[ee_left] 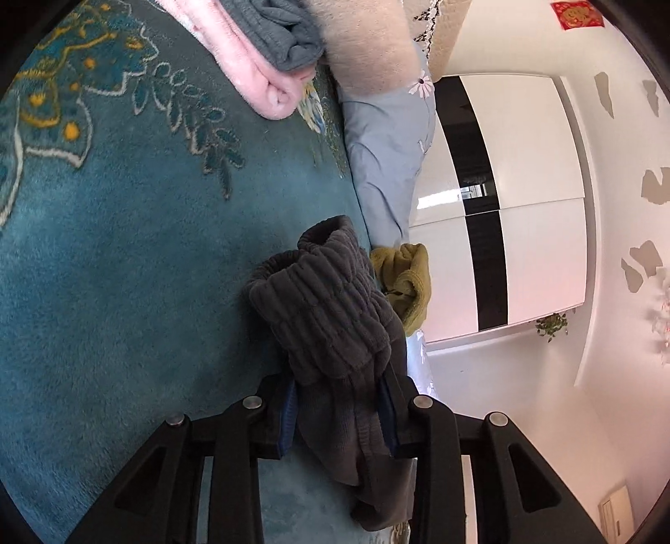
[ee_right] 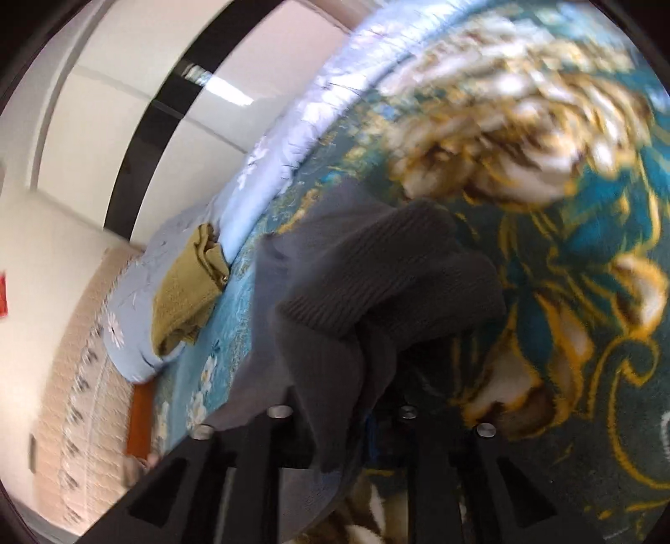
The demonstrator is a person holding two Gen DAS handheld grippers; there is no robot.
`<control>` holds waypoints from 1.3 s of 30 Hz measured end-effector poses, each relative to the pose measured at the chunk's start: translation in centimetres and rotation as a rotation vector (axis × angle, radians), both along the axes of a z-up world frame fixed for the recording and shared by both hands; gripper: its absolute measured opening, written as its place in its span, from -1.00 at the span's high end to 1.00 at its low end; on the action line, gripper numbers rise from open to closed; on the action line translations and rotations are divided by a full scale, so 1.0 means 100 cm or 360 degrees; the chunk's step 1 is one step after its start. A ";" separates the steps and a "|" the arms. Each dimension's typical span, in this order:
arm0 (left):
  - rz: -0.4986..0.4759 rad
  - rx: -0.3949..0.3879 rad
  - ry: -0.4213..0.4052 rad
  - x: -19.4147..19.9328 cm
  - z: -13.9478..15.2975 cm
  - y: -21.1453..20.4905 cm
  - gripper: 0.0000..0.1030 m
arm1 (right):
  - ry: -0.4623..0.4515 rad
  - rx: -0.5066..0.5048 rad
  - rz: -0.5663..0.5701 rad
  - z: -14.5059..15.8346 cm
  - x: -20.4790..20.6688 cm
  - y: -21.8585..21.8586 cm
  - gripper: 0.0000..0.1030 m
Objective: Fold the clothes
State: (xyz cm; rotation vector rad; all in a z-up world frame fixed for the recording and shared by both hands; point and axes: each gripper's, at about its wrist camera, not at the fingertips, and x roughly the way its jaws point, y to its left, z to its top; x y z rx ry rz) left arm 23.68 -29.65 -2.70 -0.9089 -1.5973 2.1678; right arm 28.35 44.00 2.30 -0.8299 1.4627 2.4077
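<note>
Dark grey ribbed garment (ee_left: 331,309) is clamped between the fingers of the left gripper (ee_left: 339,414), with its gathered elastic band bunched ahead of the pads and a loose tail hanging below them. The right gripper (ee_right: 360,422) also appears closed on the same garment (ee_right: 368,284); cloth drapes over its fingers and hides the pads, so the exact bite cannot be confirmed. The right view is motion-blurred.

Landmark: teal patterned blanket (ee_left: 125,272). The garment is held just above the blanket, near the blanket's edge. An olive-green cloth (ee_left: 408,284) lies just beyond that edge, on a pale blue floral sheet (ee_left: 385,155). At the far end of the blanket, a pink plush item (ee_left: 259,71) lies with a grey folded piece (ee_left: 272,33) on top of it.

Stage assessment: the garment hangs bunched between both tools, neither spread flat nor a finished fold. This fits either lifting it to lay it out or carrying a half-made fold.

Risks from this position:
- Slippage. Thick ribbing compresses unevenly, so a shallow bite on the right side could release under tension.
- Layer capture. Fingers closing on several layers at once would drag hidden folds along and skew the result.
- Overshoot. The garment is close to the blanket's edge, and a swing outward could drop it onto the olive-green cloth or off the bed.
- Snagging. The blanket's deep pile may catch the trailing tail and pull the fold open.
</note>
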 end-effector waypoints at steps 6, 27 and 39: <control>-0.0002 -0.0011 -0.0001 0.008 0.000 0.000 0.33 | 0.0130 -0.0166 -0.0078 -0.011 0.006 0.013 -0.08; -0.0010 -0.0036 -0.0006 0.004 -0.003 0.004 0.33 | 0.0130 0.0007 -0.0166 0.008 0.017 0.017 -0.49; -0.0015 -0.0057 0.0000 0.003 -0.003 0.006 0.33 | 0.0347 0.0410 -0.0113 0.066 0.031 -0.006 0.48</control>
